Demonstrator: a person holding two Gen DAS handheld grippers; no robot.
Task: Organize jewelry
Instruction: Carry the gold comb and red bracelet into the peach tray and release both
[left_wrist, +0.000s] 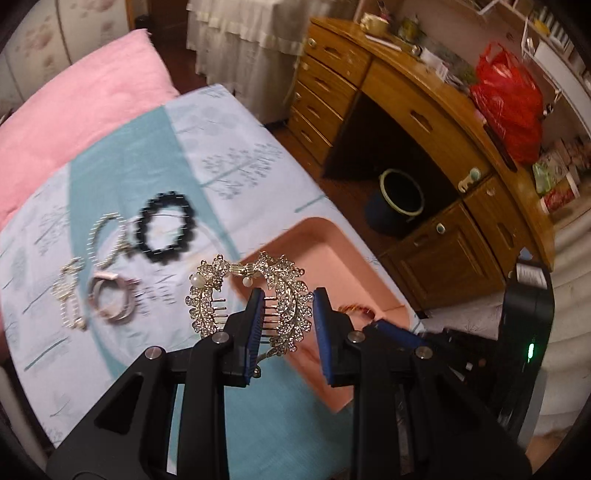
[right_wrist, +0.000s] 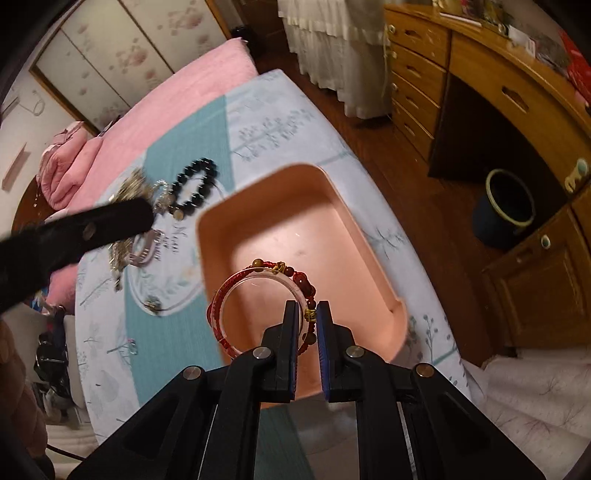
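1. Left gripper: jaws apart, a rhinestone hair comb hanging between the blue pads, its teeth against the left pad; whether the right pad touches it cannot be told.
2. Comb held above the near-left rim of a pink tray, over the bedsheet.
3. Right gripper: clamped on a red bracelet set, a clear bangle wound with red cord plus a strand of red-brown beads and gold knots.
4. Bracelet set held over the near part of the pink tray, ring standing left of the jaws.
5. Lying on the sheet, left of the tray and far from the camera: a black bead bracelet.
6. Just left of that: a silver chain, looped.
7. Nearer, below the chain: a pale pink bangle, with a pearl strand just beside it on the left.
8. Seen from the right wrist: the black bead bracelet far left of the tray, partly behind the blurred arm of the left gripper.
9. Pink blanket at the far left of the bed.
10. Wooden desk to the right, a red plastic bag on top, a dark bin on the floor under it.
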